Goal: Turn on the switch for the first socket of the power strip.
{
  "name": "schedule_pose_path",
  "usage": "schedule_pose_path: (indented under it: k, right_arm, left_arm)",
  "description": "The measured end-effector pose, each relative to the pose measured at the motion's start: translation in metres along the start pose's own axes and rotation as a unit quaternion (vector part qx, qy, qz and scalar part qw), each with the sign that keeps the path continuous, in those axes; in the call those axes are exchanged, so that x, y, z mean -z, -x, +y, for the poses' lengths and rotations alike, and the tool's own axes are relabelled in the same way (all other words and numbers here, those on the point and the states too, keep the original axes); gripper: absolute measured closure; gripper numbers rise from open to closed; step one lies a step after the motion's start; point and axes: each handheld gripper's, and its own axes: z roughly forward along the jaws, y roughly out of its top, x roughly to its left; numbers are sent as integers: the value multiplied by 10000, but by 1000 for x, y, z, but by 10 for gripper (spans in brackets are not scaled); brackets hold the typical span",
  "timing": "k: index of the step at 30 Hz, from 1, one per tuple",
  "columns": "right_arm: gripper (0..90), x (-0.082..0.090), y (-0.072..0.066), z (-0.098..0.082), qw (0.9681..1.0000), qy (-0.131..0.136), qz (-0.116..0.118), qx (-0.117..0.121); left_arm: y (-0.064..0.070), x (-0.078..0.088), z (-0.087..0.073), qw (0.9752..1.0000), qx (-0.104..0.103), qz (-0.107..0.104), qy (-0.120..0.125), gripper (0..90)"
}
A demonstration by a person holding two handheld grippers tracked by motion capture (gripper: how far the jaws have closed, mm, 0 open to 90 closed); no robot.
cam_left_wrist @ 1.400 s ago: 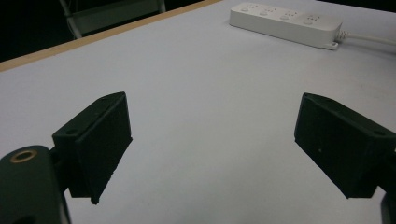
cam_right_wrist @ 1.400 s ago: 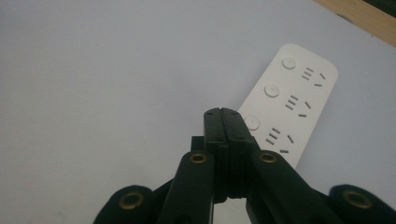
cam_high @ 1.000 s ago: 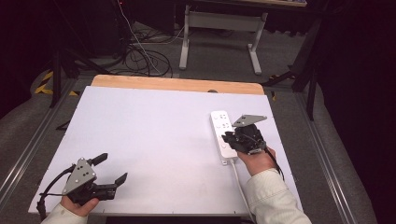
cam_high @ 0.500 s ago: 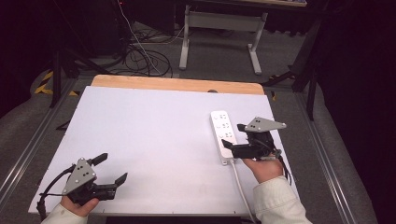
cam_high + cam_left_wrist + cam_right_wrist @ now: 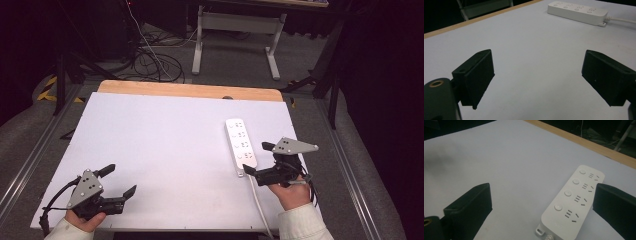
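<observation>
One white power strip (image 5: 241,146) lies flat on the white table (image 5: 165,150), on the right half and nearer the right edge than the middle. It carries four socket groups in a single row, each with one round button beside it, as the right gripper view shows (image 5: 574,202). Its long axis runs from the near side of the table toward the far wooden edge, leaning slightly leftward at the far end. One white cord (image 5: 260,205) leaves its near end and runs toward the person, off the front edge of the table.

There are two grippers. The right gripper (image 5: 256,161) sits just beside the strip's near end, its fingers spread wide apart and empty; whether the lower finger touches the strip's corner is hard to judge from above. The left gripper (image 5: 117,181) is near the table's front left corner, well apart from the strip, its two fingers likewise wide apart with nothing between them.
</observation>
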Motion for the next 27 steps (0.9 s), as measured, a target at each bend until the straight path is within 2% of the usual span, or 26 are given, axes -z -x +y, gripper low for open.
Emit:
schedule_pose_path:
  k: [4, 13, 22, 27]
  right_arm:
    - [16, 6, 0, -11, 9998, 216, 18, -17]
    - [4, 7, -5, -39, 9993, 347, 95, 58]
    - [2, 9, -7, -64, 9988, 464, 150, -97]
    - [2, 8, -8, -75, 9988, 436, 162, -156]
  left_arm:
    - [0, 0, 0, 10000, 12, 5, 1, 114]
    - [1, 0, 0, 10000, 17, -1, -4, 113]
    - [1, 1, 0, 10000, 4, -11, 7, 113]
    - [1, 1, 0, 10000, 3, -18, 18, 113]
